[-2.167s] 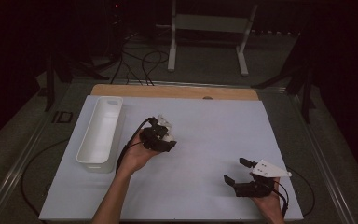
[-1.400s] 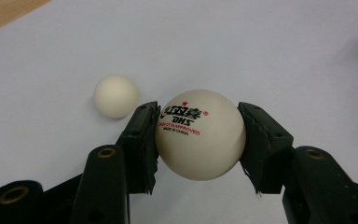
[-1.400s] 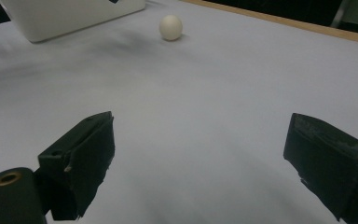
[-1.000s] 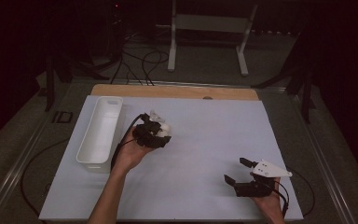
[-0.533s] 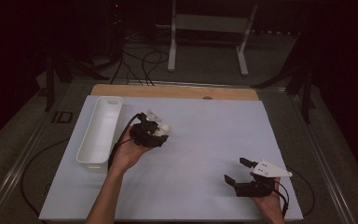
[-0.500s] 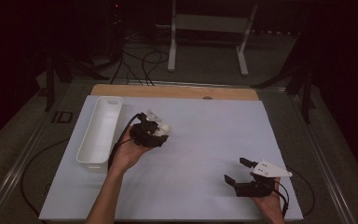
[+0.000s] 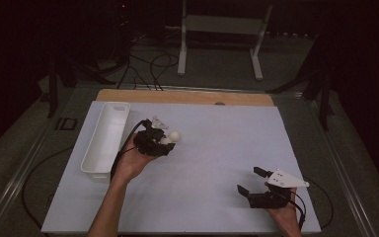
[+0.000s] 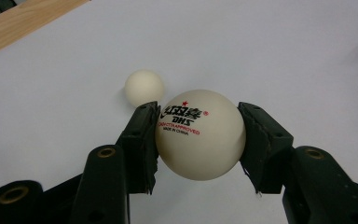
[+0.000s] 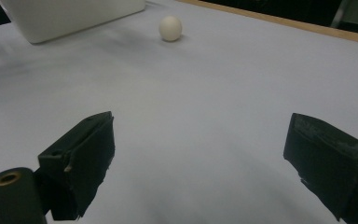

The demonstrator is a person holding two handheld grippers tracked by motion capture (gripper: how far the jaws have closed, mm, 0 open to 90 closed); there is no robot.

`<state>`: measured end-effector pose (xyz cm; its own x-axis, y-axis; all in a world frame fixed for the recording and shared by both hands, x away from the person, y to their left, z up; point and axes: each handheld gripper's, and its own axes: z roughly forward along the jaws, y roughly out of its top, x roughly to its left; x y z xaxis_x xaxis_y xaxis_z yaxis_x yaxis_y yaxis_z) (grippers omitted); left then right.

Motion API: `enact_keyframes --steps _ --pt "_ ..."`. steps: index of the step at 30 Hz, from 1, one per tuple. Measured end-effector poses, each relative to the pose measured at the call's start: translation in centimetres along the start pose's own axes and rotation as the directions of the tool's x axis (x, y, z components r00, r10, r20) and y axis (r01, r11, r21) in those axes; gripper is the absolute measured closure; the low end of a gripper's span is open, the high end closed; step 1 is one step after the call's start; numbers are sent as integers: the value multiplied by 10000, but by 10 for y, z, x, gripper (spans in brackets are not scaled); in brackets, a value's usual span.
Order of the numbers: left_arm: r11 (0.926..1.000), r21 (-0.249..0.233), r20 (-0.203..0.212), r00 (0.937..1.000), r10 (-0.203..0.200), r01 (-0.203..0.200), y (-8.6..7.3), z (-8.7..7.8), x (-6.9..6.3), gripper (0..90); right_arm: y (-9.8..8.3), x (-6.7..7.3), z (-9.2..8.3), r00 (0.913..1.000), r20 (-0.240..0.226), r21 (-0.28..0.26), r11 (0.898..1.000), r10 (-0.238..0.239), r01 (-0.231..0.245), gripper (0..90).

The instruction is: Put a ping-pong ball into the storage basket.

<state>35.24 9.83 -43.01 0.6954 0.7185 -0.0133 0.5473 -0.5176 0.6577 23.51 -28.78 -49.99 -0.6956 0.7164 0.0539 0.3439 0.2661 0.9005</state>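
My left gripper (image 8: 198, 135) is shut on a white table-tennis ball (image 8: 199, 135) with red and black print, one black pad on each side of it. A second, plain white ball (image 8: 144, 86) lies on the white sheet just beyond it. In the high view the left gripper (image 7: 162, 143) is left of centre, beside the loose ball (image 7: 175, 135) and right of the white tray (image 7: 106, 140). My right gripper (image 7: 250, 180) rests near the front right corner, open, with nothing between its jaws. The right gripper (image 9: 198, 140) faces the distant ball (image 9: 170, 28).
The long white tray (image 9: 70, 14) stands along the left side of the white sheet (image 7: 217, 163). A wooden strip (image 7: 187, 96) runs along the far edge. Cables and a metal stand sit on the dark floor beyond the table.
The left hand has drifted slightly left and away, toward the tray, keeping the ball in its jaws. The right hand has stayed put.
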Motion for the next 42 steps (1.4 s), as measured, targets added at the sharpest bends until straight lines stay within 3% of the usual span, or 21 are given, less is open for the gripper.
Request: enact_keyframes --steps 42 --pt "9990 -53 -480 9979 -436 434 -14 -23 25 511 0 -1 -1 10000 44 -18 10000 35 -35 82"
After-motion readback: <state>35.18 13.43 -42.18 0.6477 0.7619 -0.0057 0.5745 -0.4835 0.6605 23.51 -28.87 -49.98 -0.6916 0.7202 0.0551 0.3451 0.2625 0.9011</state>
